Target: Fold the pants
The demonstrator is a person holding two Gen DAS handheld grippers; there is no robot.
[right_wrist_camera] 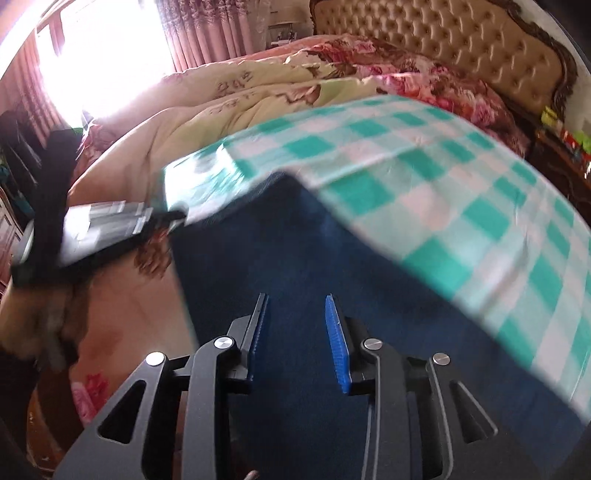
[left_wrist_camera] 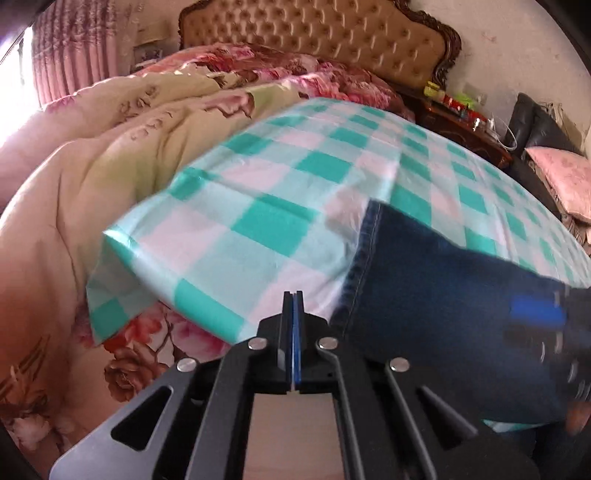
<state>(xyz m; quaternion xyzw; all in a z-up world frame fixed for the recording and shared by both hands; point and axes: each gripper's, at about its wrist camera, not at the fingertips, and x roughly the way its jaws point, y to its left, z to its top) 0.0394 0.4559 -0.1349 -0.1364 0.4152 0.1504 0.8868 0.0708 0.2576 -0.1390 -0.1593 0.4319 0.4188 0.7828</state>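
Dark blue denim pants lie on a green-and-white checked cloth spread over the bed. In the left wrist view my left gripper is shut and empty, just left of the pants' stitched edge. The right gripper shows there blurred at the right edge, over the denim. In the right wrist view my right gripper is open, its blue pads apart, just above the pants. The left gripper shows blurred at the left, beside the pants' edge.
Rumpled floral quilts lie heaped to the left and behind the checked cloth. A tufted headboard stands at the back. A dark wooden nightstand with small items and a black seat with a pink cushion are at the right.
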